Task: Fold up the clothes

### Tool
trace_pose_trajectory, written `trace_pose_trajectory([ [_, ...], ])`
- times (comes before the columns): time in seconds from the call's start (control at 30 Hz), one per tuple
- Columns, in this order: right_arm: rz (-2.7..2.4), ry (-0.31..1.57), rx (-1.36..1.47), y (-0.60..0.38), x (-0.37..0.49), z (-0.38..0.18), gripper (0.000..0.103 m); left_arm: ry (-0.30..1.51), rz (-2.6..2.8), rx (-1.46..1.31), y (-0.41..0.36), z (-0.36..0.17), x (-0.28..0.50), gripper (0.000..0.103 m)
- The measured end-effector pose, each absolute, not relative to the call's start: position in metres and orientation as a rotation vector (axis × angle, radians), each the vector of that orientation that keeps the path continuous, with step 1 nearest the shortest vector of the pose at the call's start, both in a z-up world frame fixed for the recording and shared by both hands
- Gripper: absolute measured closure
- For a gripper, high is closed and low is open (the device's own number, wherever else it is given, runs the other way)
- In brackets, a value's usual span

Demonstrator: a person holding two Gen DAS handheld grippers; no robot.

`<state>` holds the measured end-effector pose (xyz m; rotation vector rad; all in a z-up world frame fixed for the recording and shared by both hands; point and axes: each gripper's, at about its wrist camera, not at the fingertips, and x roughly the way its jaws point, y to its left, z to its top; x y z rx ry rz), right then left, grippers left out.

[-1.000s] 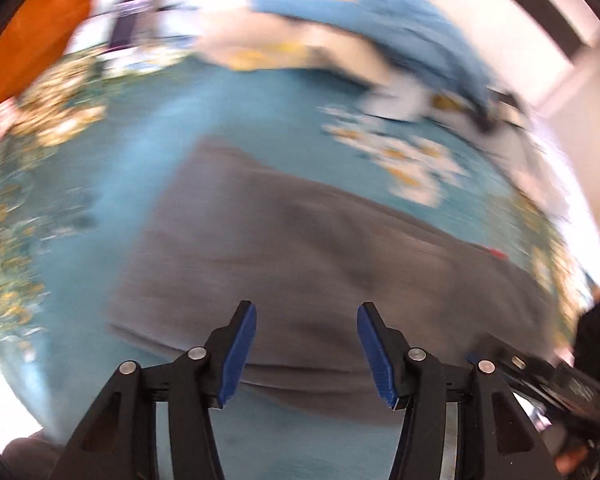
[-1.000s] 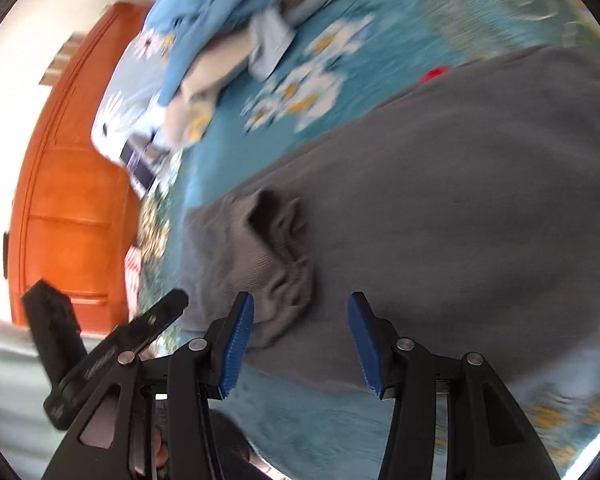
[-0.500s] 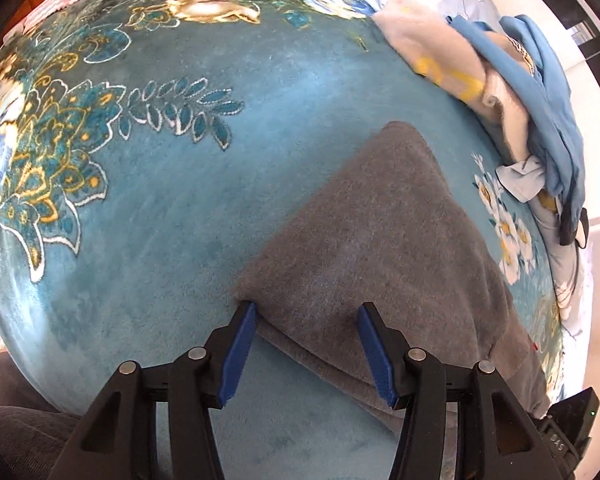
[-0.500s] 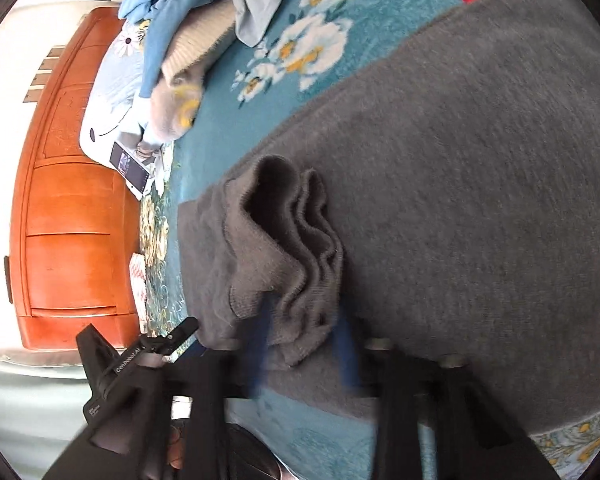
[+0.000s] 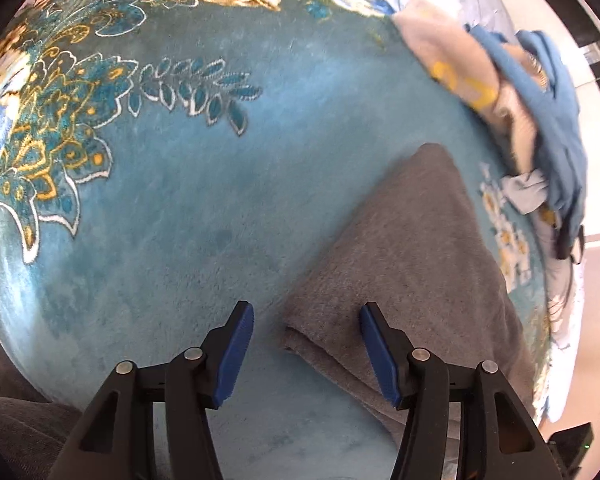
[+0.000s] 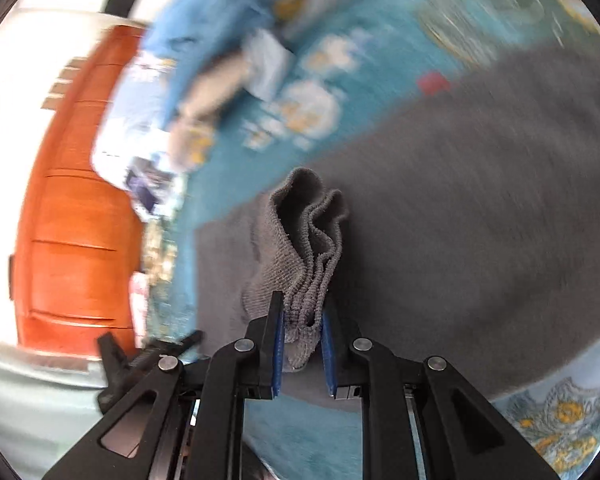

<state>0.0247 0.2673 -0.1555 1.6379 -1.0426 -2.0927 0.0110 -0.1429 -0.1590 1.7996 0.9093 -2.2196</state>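
Note:
A grey knit garment lies spread on a teal floral bedspread. My right gripper is shut on the garment's ribbed cuff and holds the bunched sleeve end up off the cloth. In the left wrist view the same garment shows a folded corner near the jaws. My left gripper is open just above that corner, which lies partly between the blue pads without touching them.
A heap of blue and beige clothes lies at the far side of the bed, also in the right wrist view. An orange wooden headboard stands at the left. The other gripper's black tip shows low left.
My right gripper has closed on the cuff and lifted it. My left gripper has slid left along the garment's edge to its corner and stays open.

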Motion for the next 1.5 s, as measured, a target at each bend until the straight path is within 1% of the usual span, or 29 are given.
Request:
trace_pose_trajectory([
  [0.17,-2.038,-1.173,1.719,0.276,0.03,-0.187,0.085,0.899,-2.195,1.817,-0.141,-0.164,0.009,0.043],
  [0.27,-2.024,-1.166,1.713,0.279,0.028,-0.184,0.083,0.891,-2.203,1.813,-0.139,-0.164,0.007,0.043],
  [0.37,-1.998,-1.173,1.628,0.287,0.031,-0.168,0.082,0.892,-2.239,1.794,-0.137,-0.159,0.005,0.043],
  [0.43,-2.019,-1.185,1.571,0.303,0.037,-0.154,0.075,0.904,-2.282,1.76,-0.137,-0.149,0.007,0.043],
  [0.47,-2.06,-1.19,1.54,0.317,0.043,-0.146,0.074,0.908,-2.307,1.739,-0.137,-0.144,0.008,0.043],
  [0.53,-2.185,-1.218,1.495,0.353,0.06,-0.131,0.067,0.878,-2.362,1.686,-0.132,-0.128,0.01,0.043],
  [0.6,-2.318,-1.264,1.473,0.388,0.078,-0.122,0.061,0.806,-2.45,1.652,-0.117,-0.113,0.008,0.043],
  [0.67,-2.418,-1.328,1.488,0.419,0.095,-0.121,0.058,0.747,-2.514,1.708,-0.093,-0.108,0.0,0.043],
  [0.7,-2.454,-1.365,1.508,0.432,0.105,-0.124,0.054,0.724,-2.536,1.754,-0.078,-0.109,-0.004,0.043],
  [0.8,-2.462,-1.503,1.554,0.455,0.118,-0.143,0.054,0.635,-2.59,1.922,-0.02,-0.122,-0.015,0.043],
  [0.87,-2.443,-1.579,1.553,0.46,0.117,-0.155,0.054,0.533,-2.633,2.025,0.017,-0.127,-0.011,0.043],
  [0.9,-2.439,-1.609,1.545,0.461,0.115,-0.16,0.054,0.466,-2.654,2.066,0.034,-0.129,-0.008,0.043],
  [1.0,-2.434,-1.66,1.532,0.464,0.11,-0.171,0.054,0.169,-2.708,2.147,0.077,-0.135,0.004,0.043],
  [1.03,-2.433,-1.677,1.528,0.465,0.108,-0.175,0.054,0.083,-2.705,2.162,0.085,-0.14,0.006,0.043],
  [1.13,-2.428,-1.722,1.503,0.468,0.106,-0.181,0.054,0.014,-2.691,2.171,0.088,-0.149,0.009,0.043],
  [1.3,-2.429,-1.768,1.448,0.468,0.103,-0.183,0.051,0.069,-2.674,2.211,0.084,-0.151,0.007,0.042],
  [1.37,-2.423,-1.802,1.431,0.467,0.102,-0.182,0.053,0.149,-2.697,2.2,0.076,-0.146,0.009,0.042],
  [1.43,-2.421,-1.82,1.415,0.466,0.1,-0.179,0.069,0.271,-2.719,2.178,0.063,-0.139,0.012,0.042],
  [1.47,-2.431,-1.799,1.409,0.464,0.098,-0.173,0.071,0.319,-2.717,2.164,0.056,-0.137,0.011,0.042],
  [1.5,-2.443,-1.773,1.403,0.462,0.095,-0.167,0.075,0.381,-2.707,2.144,0.045,-0.135,0.01,0.042],
])
